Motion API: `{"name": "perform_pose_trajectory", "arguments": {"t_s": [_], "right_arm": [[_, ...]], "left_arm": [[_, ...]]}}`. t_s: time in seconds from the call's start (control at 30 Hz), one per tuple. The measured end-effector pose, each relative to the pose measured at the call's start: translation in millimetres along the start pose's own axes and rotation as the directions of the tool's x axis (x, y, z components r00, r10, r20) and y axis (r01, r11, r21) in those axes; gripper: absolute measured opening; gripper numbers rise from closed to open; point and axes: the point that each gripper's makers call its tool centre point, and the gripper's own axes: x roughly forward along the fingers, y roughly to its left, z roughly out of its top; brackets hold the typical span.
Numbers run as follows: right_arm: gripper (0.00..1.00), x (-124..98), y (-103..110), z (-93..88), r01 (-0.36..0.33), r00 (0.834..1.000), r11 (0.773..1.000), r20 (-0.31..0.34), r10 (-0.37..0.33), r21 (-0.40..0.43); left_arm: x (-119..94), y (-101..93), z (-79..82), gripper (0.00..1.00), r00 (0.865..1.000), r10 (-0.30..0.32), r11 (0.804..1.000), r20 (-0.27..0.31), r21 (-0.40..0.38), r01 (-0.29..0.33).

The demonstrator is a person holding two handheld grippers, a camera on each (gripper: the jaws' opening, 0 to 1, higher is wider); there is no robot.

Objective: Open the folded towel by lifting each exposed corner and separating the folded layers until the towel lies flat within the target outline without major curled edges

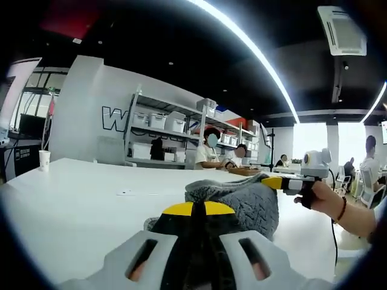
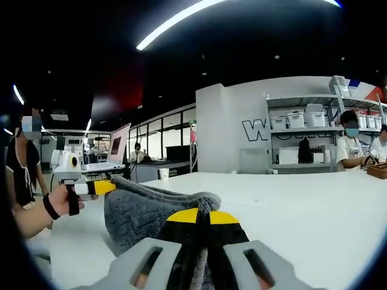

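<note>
In the left gripper view, the left gripper's (image 1: 193, 208) yellow-tipped black fingers (image 1: 178, 209) were pressed together on the near edge of the grey, ribbed, fluffy towel (image 1: 242, 202), pinching the cloth between them. The towel rose from that grip as a bunched, raised fold and ran to the far right, where the right gripper (image 1: 273, 182) held its other end with a yellow tip against the cloth; a person's hand (image 1: 320, 196) with a dark wrist band held that tool.

In the right gripper view, the right gripper's (image 2: 202, 216) own yellow-tipped fingers (image 2: 184, 215) were likewise clamped on the towel's (image 2: 142, 214) edge, the fabric gathered between them. The cloth stretched to the left as a draped, hanging fold, and the left gripper (image 2: 103, 187) gripped its far end, held by a hand (image 2: 57, 202) wearing a dark wrist band.

The towel hung between the two grippers just above the white surface (image 1: 78, 205), its lower part near or touching it; which could not be told. A white paper cup (image 1: 44, 160) stood at the far left of that surface. Beyond stood grey metal shelves (image 1: 166, 136) with white bins, and seated people near them.
</note>
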Motion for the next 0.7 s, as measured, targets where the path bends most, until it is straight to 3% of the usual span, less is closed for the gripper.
{"name": "perform_pose_trajectory", "arguments": {"t_s": [0.7], "right_arm": [[0.0,-16.7,12.0,5.9,-0.019,0.999,1.0,0.041,0.019,-0.014]], "left_arm": [[-16.1,-13.1,5.7,0.03,1.0,-0.022,0.999,0.021,0.047,0.021]]}}
